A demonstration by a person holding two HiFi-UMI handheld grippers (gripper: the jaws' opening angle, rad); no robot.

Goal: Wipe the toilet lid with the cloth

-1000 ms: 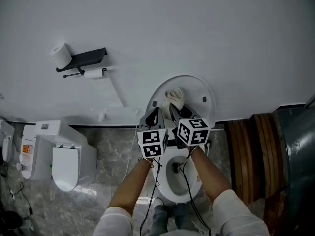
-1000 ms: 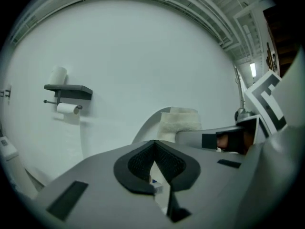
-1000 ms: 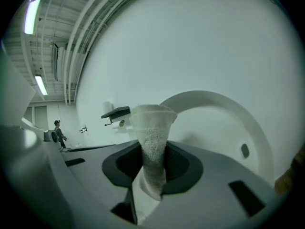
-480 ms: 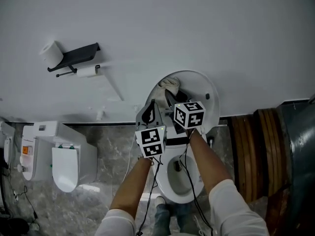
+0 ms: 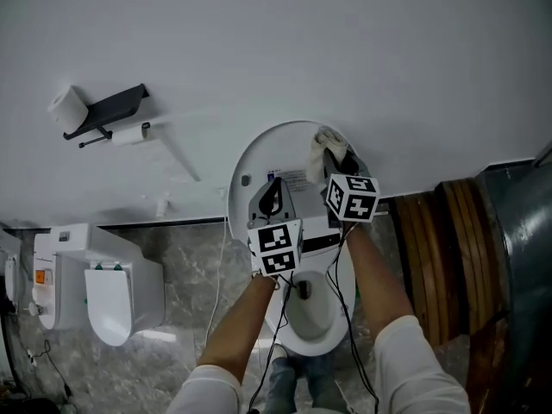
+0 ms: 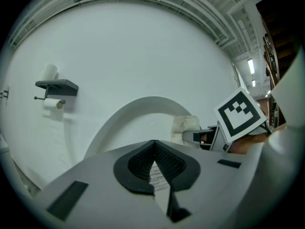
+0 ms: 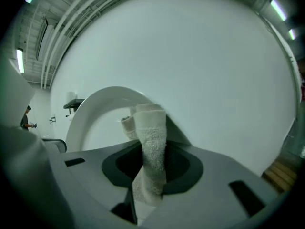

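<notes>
The white toilet lid [image 5: 259, 158] stands raised against the wall, seen also as the lid [image 6: 138, 111] and the lid [image 7: 95, 111] in the two gripper views. My right gripper [image 5: 332, 164] is shut on a cream cloth [image 5: 323, 147], which presses on the lid's upper right edge. The cloth [image 7: 151, 149] runs up between the right gripper [image 7: 150, 159] jaws. My left gripper [image 5: 272, 198] is shut and empty, pointing at the lid's lower middle near a printed label. From the left gripper [image 6: 153, 151] view the cloth [image 6: 186, 125] shows to the right.
The open toilet bowl [image 5: 310, 322] lies below the grippers. A black holder with toilet paper rolls [image 5: 99, 110] hangs on the wall at left. A second white toilet unit [image 5: 95, 283] stands on the floor at left. Brown wooden hoops [image 5: 448, 257] are at right.
The right gripper has carried the cloth from the lid's upper left across to its upper right edge. The left gripper has shifted a little and stays shut.
</notes>
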